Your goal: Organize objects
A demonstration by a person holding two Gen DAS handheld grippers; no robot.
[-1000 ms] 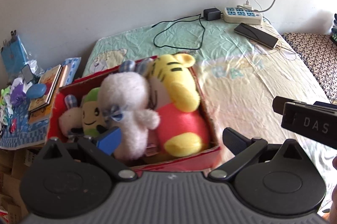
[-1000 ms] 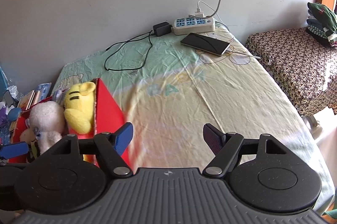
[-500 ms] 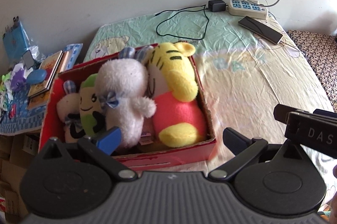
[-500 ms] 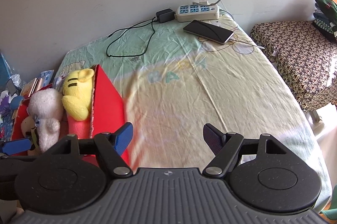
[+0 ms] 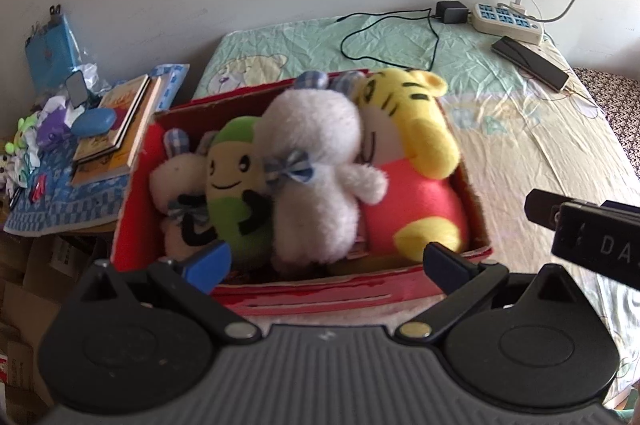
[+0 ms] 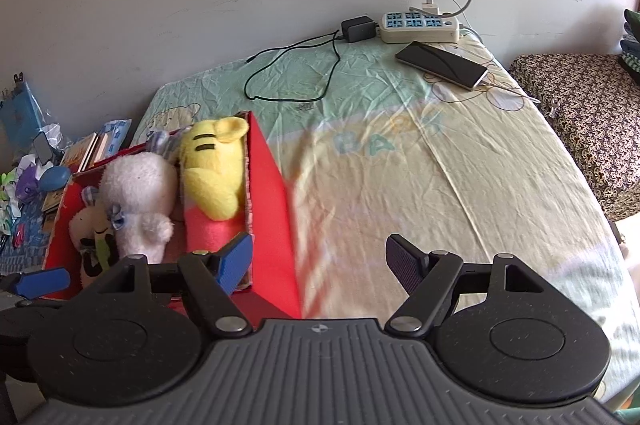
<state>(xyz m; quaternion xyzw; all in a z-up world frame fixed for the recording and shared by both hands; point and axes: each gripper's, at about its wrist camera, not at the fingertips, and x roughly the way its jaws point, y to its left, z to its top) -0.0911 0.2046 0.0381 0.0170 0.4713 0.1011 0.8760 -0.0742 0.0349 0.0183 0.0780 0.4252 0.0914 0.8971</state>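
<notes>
- The left gripper (image 5: 326, 259) is wide open and holds nothing — the red box (image 5: 320, 291) of soft toys (image 5: 316, 161) sits right ahead of its jaws, long side across.
- The right gripper (image 6: 319, 257) is open and empty too — the box lies off to its left, so the left one is nearer.

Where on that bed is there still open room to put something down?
Most of the sheet is bare, from the red box across to the patterned cushion. The far edge is crowded: black cable, power strip, phone. The box is packed with plush toys, and the side table is cluttered.
</notes>
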